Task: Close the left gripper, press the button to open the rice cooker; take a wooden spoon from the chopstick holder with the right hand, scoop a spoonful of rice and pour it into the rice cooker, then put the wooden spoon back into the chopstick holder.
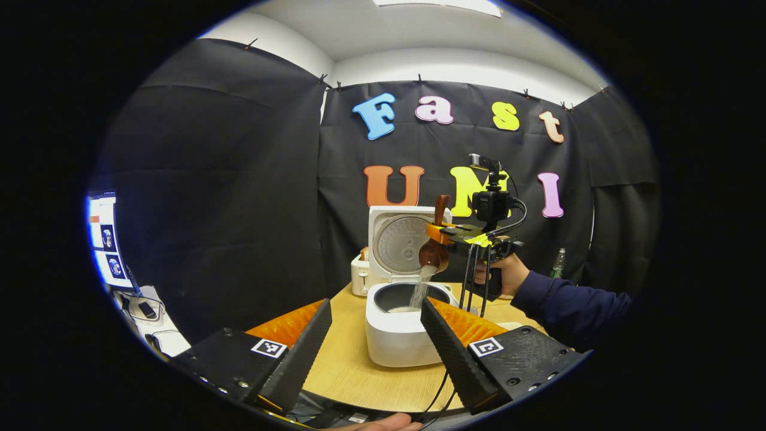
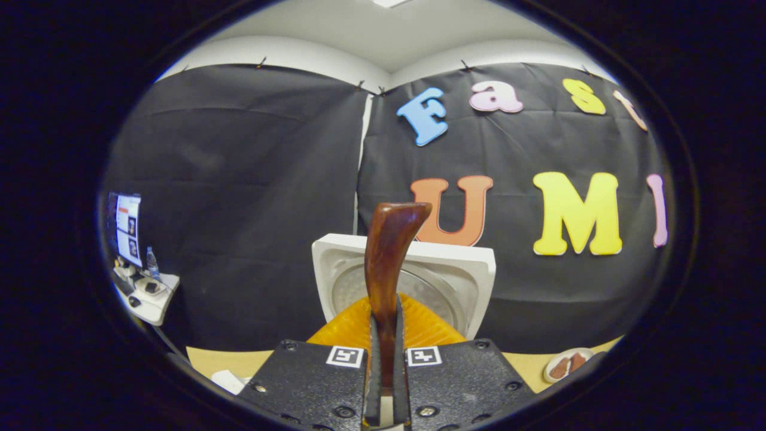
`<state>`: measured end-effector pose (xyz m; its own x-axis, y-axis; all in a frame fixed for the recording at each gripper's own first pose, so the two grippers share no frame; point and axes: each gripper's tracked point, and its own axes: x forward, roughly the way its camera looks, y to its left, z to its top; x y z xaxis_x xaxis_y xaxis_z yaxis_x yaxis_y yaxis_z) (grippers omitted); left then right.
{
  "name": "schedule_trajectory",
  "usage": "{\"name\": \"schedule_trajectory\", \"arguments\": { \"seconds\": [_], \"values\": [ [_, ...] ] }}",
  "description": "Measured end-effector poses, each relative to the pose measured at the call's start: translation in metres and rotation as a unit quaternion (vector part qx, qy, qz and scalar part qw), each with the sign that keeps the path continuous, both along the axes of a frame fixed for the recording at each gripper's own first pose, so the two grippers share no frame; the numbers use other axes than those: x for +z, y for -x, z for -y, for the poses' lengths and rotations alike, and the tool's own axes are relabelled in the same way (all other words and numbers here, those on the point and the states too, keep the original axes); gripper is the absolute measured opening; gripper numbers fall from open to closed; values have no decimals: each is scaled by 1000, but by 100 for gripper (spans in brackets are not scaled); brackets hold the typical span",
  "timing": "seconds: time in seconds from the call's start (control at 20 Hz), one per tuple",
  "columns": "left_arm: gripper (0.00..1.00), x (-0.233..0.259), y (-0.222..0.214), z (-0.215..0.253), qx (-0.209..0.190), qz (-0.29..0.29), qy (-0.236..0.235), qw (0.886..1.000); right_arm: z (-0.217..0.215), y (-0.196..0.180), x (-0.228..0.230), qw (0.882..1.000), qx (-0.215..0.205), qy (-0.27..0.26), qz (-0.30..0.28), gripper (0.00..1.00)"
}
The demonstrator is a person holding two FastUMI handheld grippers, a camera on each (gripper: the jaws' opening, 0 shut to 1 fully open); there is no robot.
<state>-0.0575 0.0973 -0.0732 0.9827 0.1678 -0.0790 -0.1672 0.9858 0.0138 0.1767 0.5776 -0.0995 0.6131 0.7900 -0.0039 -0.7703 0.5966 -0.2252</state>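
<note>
While the rice cooker (image 1: 400, 323) sits open on the wooden table (image 1: 353, 371) with its lid (image 1: 402, 242) standing straight up, the right gripper (image 1: 446, 232) hangs over the pot with the wooden spoon (image 1: 435, 251) pinched between its fingers. In the right gripper view the jaws are nearly together, clamped on the spoon's handle (image 2: 386, 269), which pokes up between them in front of the lid (image 2: 467, 269). From the left gripper view the spoon bowl is tipped down and a stream of rice (image 1: 419, 293) is falling into the inner pot. Left gripper (image 1: 377, 335) is held back from the cooker, jaws spread wide, nothing in them, cooker framed between the fingers. A hand (image 1: 508, 272) in a dark sleeve holds the right gripper. Small white toaster (image 1: 360, 276) sits behind the cooker.
</note>
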Motion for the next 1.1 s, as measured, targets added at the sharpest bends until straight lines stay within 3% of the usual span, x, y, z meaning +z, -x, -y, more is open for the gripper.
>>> {"name": "schedule_trajectory", "arguments": {
  "seconds": [0.15,0.35,0.55,1.1],
  "values": [
    [95,0,0,1,2,0,2,1000,-1,16,5,997,1,29,77,13],
    [95,-3,-3,1,3,-1,6,1000,4,31,10,990,-5,47,130,13],
    [95,-6,-10,6,0,-3,8,1000,19,31,8,993,-28,32,107,14],
    [95,-14,-48,33,-22,-8,16,1000,154,16,24,989,-138,-6,47,14]
  ]
}}
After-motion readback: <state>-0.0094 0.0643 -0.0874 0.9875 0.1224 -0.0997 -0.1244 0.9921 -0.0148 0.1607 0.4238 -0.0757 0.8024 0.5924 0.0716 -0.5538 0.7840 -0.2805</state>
